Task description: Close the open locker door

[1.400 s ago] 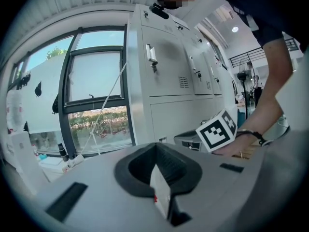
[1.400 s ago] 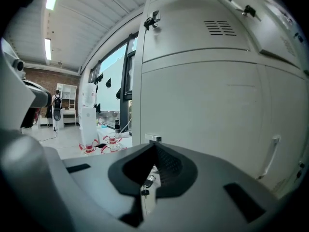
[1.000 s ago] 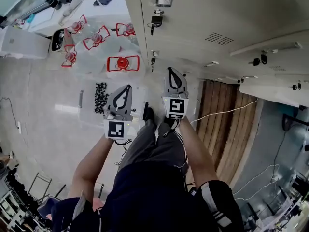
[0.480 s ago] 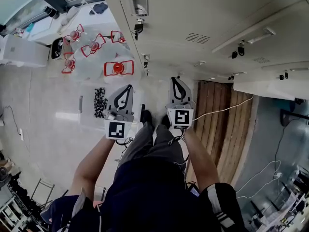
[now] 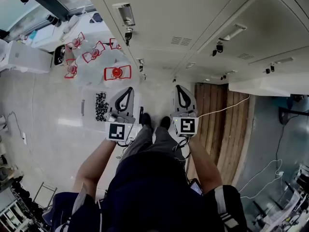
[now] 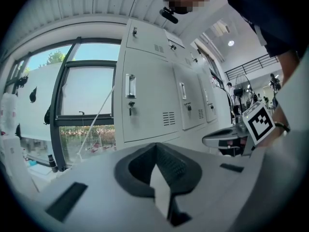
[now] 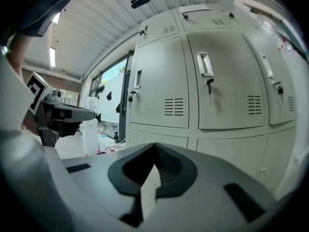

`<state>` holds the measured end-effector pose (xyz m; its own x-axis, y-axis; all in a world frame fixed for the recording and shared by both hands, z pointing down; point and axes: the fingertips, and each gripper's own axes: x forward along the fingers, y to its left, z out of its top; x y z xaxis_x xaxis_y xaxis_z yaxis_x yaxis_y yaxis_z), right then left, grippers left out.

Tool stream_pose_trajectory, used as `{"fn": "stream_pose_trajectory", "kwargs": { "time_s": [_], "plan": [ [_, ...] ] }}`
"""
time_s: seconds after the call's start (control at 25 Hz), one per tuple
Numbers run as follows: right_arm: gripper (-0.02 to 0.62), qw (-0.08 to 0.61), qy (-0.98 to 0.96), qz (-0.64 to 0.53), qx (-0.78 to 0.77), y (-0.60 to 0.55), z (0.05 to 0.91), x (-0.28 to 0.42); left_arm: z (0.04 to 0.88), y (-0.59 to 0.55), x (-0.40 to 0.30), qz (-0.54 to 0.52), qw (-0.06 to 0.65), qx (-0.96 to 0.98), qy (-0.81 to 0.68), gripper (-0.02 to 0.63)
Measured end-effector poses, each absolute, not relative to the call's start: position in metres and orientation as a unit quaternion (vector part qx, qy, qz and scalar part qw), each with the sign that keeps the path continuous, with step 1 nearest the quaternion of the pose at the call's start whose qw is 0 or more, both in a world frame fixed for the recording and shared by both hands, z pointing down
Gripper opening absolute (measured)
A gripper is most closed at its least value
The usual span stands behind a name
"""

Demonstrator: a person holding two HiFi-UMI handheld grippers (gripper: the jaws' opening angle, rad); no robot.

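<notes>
Both grippers are held out side by side in front of the person, pointing at a row of pale grey lockers (image 5: 159,18) that fills the space ahead of them. The left gripper (image 5: 130,88) has its jaws together, tips meeting with nothing between them; the right gripper (image 5: 179,86) is just as closed and empty. The two are apart and touch neither each other nor the lockers. The doors straight ahead of both sit flush, each with a handle, a key lock and a small vent grille. Off to the right of the right gripper, a pale panel (image 5: 270,85) juts out from the row over the dark floor. This looks like the open locker door, though neither gripper view shows it. Below and just right of the right gripper lie wooden boards (image 5: 219,120), with a white cable (image 5: 227,108) running across them. To the left of the left gripper, red-and-clear objects (image 5: 116,72) and a cluster of small black pieces (image 5: 101,105) lie on the pale floor. Further left stands a large window (image 6: 87,88). The person's dark shoes (image 5: 145,120) show between the two grippers.
</notes>
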<state>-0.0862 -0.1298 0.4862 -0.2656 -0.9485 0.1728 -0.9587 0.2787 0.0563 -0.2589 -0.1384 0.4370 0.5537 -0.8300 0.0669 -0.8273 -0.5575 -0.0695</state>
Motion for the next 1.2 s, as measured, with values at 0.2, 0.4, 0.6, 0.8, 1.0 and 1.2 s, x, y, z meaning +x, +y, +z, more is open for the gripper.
{"fn": "stream_pose_trajectory", "kwargs": {
  "time_s": [0.2,0.4,0.6,0.8,1.0,1.2],
  "plan": [
    [-0.003,0.075,-0.783,0.035,0.616,-0.116,0.462,-0.062,0.418,-0.132,-0.250,-0.036,0.014,-0.880,0.473,0.003],
    [-0.003,0.079,-0.781,0.032,0.619,-0.101,0.444,-0.046,0.409,-0.125,-0.248,-0.045,0.024,-0.877,0.477,0.003],
    [-0.003,0.086,-0.777,0.021,0.623,-0.090,0.431,-0.034,0.399,-0.121,-0.250,-0.038,0.022,-0.874,0.483,0.003],
    [-0.003,0.082,-0.774,0.017,0.628,-0.081,0.417,-0.026,0.394,-0.114,-0.255,-0.048,0.011,-0.872,0.487,0.003],
    [-0.003,0.068,-0.771,0.017,0.633,-0.078,0.406,-0.020,0.385,-0.111,-0.256,-0.027,0.010,-0.869,0.495,0.003],
    [-0.005,0.080,-0.769,0.019,0.634,-0.076,0.406,-0.016,0.382,-0.110,-0.254,-0.031,0.017,-0.869,0.493,0.003]
  ]
}}
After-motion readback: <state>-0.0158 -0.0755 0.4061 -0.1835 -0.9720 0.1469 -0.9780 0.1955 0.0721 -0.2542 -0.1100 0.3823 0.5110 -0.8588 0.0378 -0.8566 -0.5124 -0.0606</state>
